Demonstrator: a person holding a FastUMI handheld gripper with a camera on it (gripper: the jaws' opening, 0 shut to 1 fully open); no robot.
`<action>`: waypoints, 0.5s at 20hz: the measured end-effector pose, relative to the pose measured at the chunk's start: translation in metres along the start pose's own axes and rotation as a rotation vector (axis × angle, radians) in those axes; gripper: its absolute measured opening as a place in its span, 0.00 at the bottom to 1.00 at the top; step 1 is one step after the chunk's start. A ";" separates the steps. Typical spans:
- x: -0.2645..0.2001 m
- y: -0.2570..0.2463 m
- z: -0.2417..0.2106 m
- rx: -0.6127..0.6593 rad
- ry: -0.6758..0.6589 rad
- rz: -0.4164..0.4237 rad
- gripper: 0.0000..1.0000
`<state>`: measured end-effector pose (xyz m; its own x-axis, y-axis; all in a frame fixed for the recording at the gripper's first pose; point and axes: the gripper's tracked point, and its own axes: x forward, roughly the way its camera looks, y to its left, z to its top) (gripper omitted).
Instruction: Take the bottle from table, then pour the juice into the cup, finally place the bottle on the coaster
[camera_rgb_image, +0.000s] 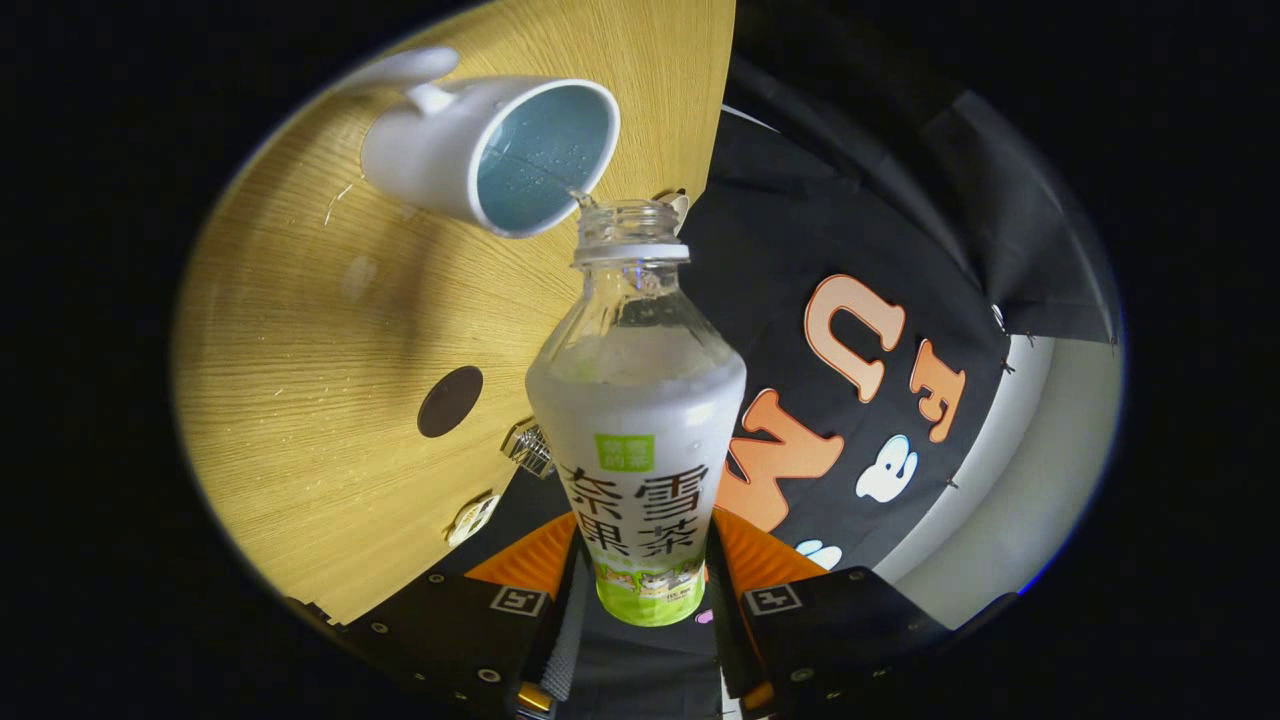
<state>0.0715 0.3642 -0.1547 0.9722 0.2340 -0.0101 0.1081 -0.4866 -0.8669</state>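
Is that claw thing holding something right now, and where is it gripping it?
Yes. The gripper is shut on the bottle, its fingers pressing on the lower body at the label, while the open mouth tips toward the cup.

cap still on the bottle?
No: the bottle, clamped between the gripper fingers, has a bare open neck, tipped toward the cup with a thin stream running in.

You face a light wood-grain table filling the left of the frame, black cloth wall at centre and upper right, and a pale grey floor strip at lower right.
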 end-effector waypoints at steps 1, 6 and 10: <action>0.000 0.000 -0.001 0.002 0.000 -0.002 0.57; 0.003 0.005 -0.005 0.029 0.019 0.016 0.57; 0.000 0.029 -0.004 0.195 0.027 0.086 0.57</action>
<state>0.0751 0.3471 -0.1778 0.9817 0.1745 -0.0768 -0.0149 -0.3313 -0.9434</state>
